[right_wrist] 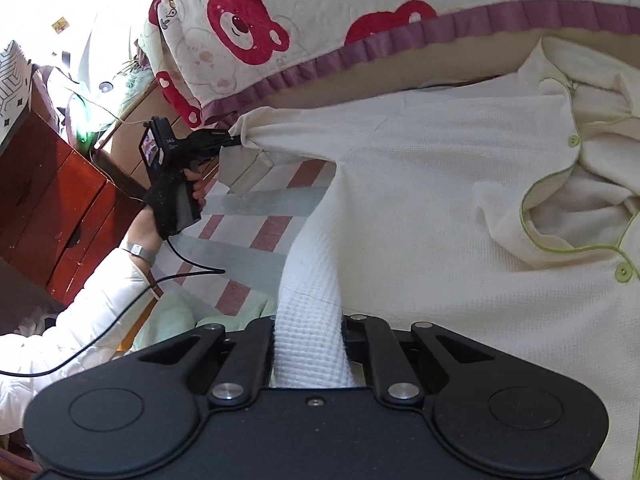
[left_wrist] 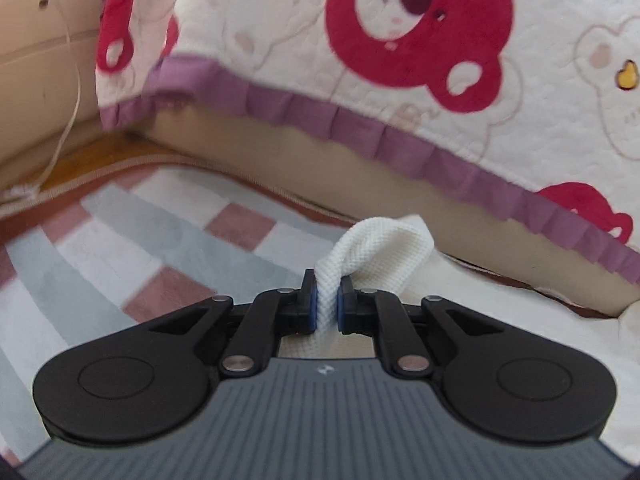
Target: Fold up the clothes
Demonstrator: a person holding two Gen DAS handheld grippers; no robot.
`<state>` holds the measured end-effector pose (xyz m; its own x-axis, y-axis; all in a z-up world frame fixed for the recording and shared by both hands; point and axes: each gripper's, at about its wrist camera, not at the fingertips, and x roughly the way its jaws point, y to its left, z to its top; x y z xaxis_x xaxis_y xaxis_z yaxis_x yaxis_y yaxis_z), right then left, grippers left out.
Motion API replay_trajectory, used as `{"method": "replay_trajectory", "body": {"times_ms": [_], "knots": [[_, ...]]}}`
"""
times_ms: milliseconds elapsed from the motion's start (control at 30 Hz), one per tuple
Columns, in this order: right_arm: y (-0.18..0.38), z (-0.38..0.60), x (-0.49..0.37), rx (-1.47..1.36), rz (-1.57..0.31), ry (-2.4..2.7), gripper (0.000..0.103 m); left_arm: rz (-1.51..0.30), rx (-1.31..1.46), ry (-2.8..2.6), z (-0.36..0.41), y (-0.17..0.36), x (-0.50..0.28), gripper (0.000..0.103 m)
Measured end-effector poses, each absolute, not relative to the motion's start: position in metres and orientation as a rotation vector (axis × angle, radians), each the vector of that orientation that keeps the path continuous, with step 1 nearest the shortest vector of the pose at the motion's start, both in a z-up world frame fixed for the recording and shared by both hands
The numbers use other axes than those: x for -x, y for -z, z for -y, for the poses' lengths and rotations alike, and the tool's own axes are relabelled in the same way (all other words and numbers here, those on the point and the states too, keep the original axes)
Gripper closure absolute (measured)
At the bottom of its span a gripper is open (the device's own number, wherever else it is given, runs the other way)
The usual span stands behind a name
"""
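A: How many garments?

B: One cream shirt [right_wrist: 420, 184], centre-right on the checked bed [right_wrist: 256, 204], below the bear quilt [right_wrist: 280, 12].

A: Grippers?

B: Two. Left gripper [left_wrist: 327, 306] fingers pinch a cuff; right gripper [right_wrist: 308, 344] fingers pinch the hem, tips hidden. Only the right view shows the hand [right_wrist: 196, 192].

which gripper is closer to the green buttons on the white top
Right. The right gripper is shut on the hem of the white top, with the green buttons a short way ahead to its right. The left gripper grips the sleeve end, far across the top.
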<state>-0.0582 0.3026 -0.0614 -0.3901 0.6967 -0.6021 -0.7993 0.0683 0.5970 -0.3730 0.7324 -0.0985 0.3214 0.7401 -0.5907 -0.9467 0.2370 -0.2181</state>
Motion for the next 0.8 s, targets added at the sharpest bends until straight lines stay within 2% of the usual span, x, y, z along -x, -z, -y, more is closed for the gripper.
{"method": "replay_trajectory", "body": {"times_ms": [100,233,300,367,433,467,500,533,567,600,667,800], "knots": [[0.071,-0.302,0.059,0.034,-1.248,-1.601,0.092,-0.389,0.625,-1.198,-0.739,0.105,0.38,0.095],[0.066,-0.309,0.064,-0.337,-1.422,-1.745,0.091,-0.305,0.671,-1.219,-0.744,0.117,0.399,0.094],[0.066,-0.32,0.077,-0.433,-1.486,-1.799,0.092,-0.36,0.721,-1.281,-0.753,0.138,0.407,0.094],[0.074,-0.337,0.108,-0.203,-1.492,-1.82,0.092,-0.403,0.786,-1.334,-0.758,0.155,0.419,0.089],[0.094,-0.347,0.142,0.072,-1.482,-1.776,0.091,-0.406,0.799,-1.359,-0.754,0.151,0.427,0.083],[0.106,-0.35,0.158,0.182,-1.481,-1.751,0.087,-0.403,0.8,-1.369,-0.751,0.147,0.431,0.077],[0.116,-0.349,0.172,0.246,-1.482,-1.745,0.08,-0.402,0.789,-1.374,-0.744,0.14,0.432,0.073],[0.123,-0.347,0.181,0.284,-1.484,-1.745,0.072,-0.402,0.771,-1.377,-0.735,0.131,0.431,0.064],[0.126,-0.345,0.187,0.293,-1.496,-1.759,0.066,-0.403,0.752,-1.379,-0.726,0.122,0.43,0.055],[0.127,-0.341,0.19,0.287,-1.503,-1.776,0.066,-0.407,0.747,-1.351,-0.713,0.116,0.425,0.053],[0.117,-0.331,0.184,0.219,-1.49,-1.824,0.066,-0.419,0.749,-1.259,-0.683,0.107,0.409,0.051],[0.084,-0.302,0.133,0.051,-1.289,-1.771,0.065,-0.455,0.753,-1.063,-0.621,0.093,0.374,0.048]]}}
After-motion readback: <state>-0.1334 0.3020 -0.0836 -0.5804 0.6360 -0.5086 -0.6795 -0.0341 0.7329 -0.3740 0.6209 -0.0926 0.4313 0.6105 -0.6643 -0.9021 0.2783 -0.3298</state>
